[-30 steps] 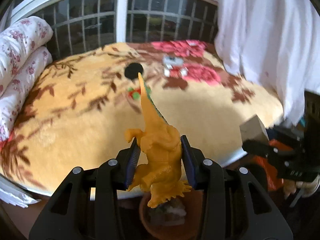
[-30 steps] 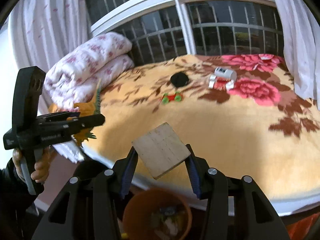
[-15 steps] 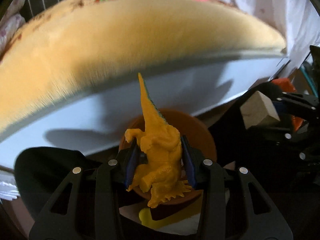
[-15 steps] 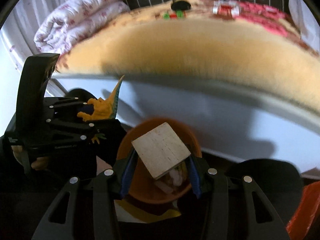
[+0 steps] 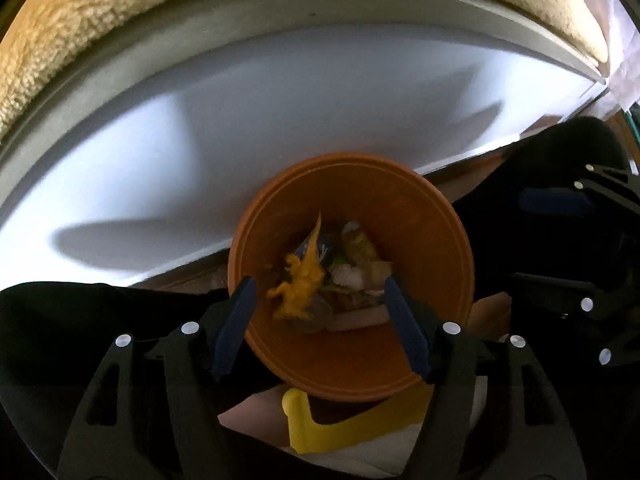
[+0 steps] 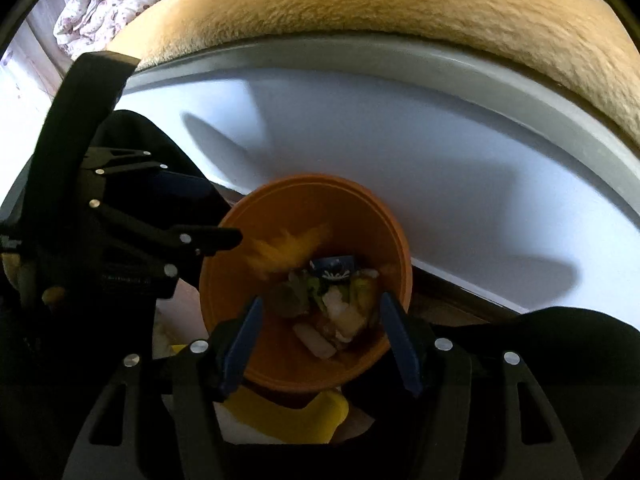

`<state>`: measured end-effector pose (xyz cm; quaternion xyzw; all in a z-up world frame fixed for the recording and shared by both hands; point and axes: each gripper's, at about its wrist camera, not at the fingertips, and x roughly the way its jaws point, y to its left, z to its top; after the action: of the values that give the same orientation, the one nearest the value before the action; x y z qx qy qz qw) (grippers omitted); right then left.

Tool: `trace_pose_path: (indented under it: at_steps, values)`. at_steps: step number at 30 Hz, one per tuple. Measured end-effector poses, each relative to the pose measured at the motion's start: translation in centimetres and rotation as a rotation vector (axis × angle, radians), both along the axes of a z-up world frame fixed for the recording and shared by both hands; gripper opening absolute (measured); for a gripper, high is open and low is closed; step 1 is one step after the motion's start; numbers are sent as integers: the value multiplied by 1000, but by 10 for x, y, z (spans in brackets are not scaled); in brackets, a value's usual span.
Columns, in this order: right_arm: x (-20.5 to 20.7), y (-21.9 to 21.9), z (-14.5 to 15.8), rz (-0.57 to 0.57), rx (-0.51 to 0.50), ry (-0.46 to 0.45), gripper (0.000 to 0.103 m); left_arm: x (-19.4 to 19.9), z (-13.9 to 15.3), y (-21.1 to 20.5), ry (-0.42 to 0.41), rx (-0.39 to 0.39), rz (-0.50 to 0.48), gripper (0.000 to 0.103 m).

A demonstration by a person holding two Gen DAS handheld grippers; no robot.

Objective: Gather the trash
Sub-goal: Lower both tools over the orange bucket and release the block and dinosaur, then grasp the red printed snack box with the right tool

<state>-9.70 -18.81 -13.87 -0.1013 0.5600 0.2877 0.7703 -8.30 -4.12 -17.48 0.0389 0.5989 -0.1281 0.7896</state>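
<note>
Orange dinosaur toy [image 5: 302, 280], blurred, sits loose inside the orange bin [image 5: 436, 240] at approx 9 o'clock of its opening, over wrappers & scraps [image 6: 340, 304]. Left gripper [image 5: 318, 322] has just been opening; jaws apart, toy between but untouched. Right gripper [image 6: 320, 340] also just opened, jaws apart above the trash, nothing clamped. White bed frame [image 5: 280, 100] at 12 o'clock, w/ yellow fleece blanket [image 6: 400, 4] above

One orange bin [image 5: 432, 240], one yellow dinosaur [image 5: 302, 280], two grippers.
</note>
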Motion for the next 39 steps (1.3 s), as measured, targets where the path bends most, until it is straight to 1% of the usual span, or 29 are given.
trace_pose_path:
  at_steps: [5, 10, 12, 14, 15, 18, 19, 20, 21, 22, 24, 25, 26, 28, 31, 32, 34, 35, 37, 39]
  values:
    - [-3, -14, 5, -36, 4, -6, 60, 0, 5, 11, -5, -9, 20, 71]
    - [-12, -13, 19, -40, 13, -30, 60, 2, 13, -2, -28, 8, 10, 71]
    - [-14, -12, 31, -30, 29, -42, 60, -1, 22, -5, -45, 23, -5, 71]
    - [-17, -12, 49, -21, 56, -56, 60, -5, 37, -6, -71, 31, -21, 71]
    - [-16, -14, 62, -16, 73, -70, 60, -9, 49, -6, -96, 32, -31, 71]
    - [-8, -15, 109, -1, 141, -129, 64, -16, 88, -4, -182, 32, -56, 72]
    - [-2, -17, 125, -4, 157, -161, 66, -18, 107, -1, -227, 28, -58, 73]
    - [4, -19, 137, -7, 168, -183, 69, -18, 122, 2, -257, 18, -52, 77]
    - [14, -21, 154, -15, 185, -212, 70, -18, 136, 7, -289, 2, -40, 80]
    - [23, -22, 164, -24, 195, -230, 71, -17, 151, 11, -323, -19, -24, 81]
    - [55, -23, 191, -55, 200, -289, 72, -13, 179, 21, -395, -61, 20, 83]
    - [66, -21, 198, -59, 194, -310, 73, -10, 190, 25, -422, -79, 36, 84]
    - [88, -18, 207, -71, 177, -350, 74, -4, 198, 29, -459, -95, 62, 88]
    - [118, -15, 214, -98, 155, -382, 74, 9, 210, 36, -520, -87, 132, 90]
    - [182, -6, 212, -131, 89, -443, 74, 34, 215, 47, -545, -91, 207, 90]
    - [196, -7, 211, -127, 61, -461, 74, 42, 213, 53, -548, -97, 233, 90]
    - [234, 2, 204, -109, -21, -499, 74, 58, 208, 56, -536, -101, 276, 90]
    - [246, 5, 201, -97, -51, -510, 74, 63, 206, 59, -526, -105, 291, 90]
    - [274, 10, 193, -72, -95, -508, 74, 73, 201, 64, -500, -122, 321, 90]
    - [302, 9, 187, -60, -109, -482, 74, 81, 193, 68, -476, -138, 340, 90]
